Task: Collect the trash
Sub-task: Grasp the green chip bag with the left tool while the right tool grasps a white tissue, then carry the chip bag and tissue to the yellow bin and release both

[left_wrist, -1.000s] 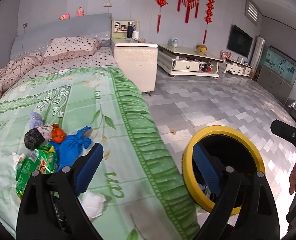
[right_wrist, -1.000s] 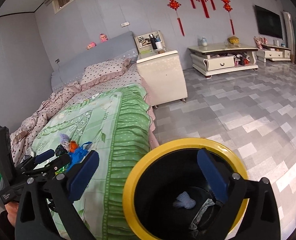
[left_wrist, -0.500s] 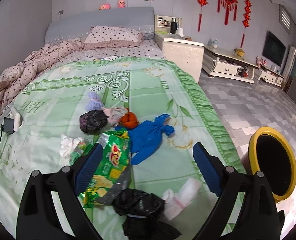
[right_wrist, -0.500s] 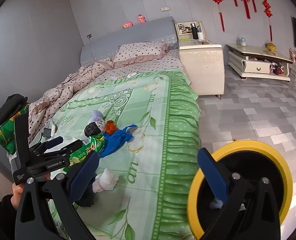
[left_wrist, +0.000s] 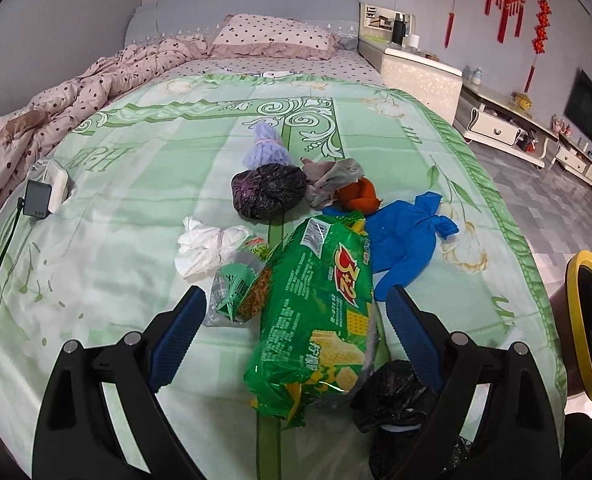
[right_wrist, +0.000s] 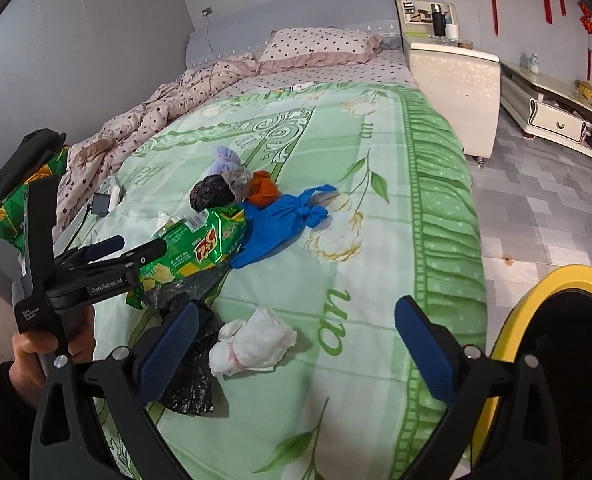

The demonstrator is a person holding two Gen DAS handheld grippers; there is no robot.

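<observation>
Left wrist view: the left gripper (left_wrist: 296, 316) is seen spread wide, empty, over the green snack bag (left_wrist: 320, 320) on the bed (left_wrist: 135, 184) (bin rim at the edge).

Right wrist view: the right gripper (right_wrist: 296, 340) is likewise wide and empty above a white tissue wad (right_wrist: 255, 344); the yellow-rimmed bin (right_wrist: 512, 320) is shown beside the bed.

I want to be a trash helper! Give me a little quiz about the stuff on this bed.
1. True or false: the left tongs are open with the green snack bag between their fingers.
2. Which lies beside the orange bundle? A) blue bag B) a red ball C) a shoe
3. Fill in: the bin has a ______ rim.

Key: 1 true; 2 A; 3 yellow.
</observation>
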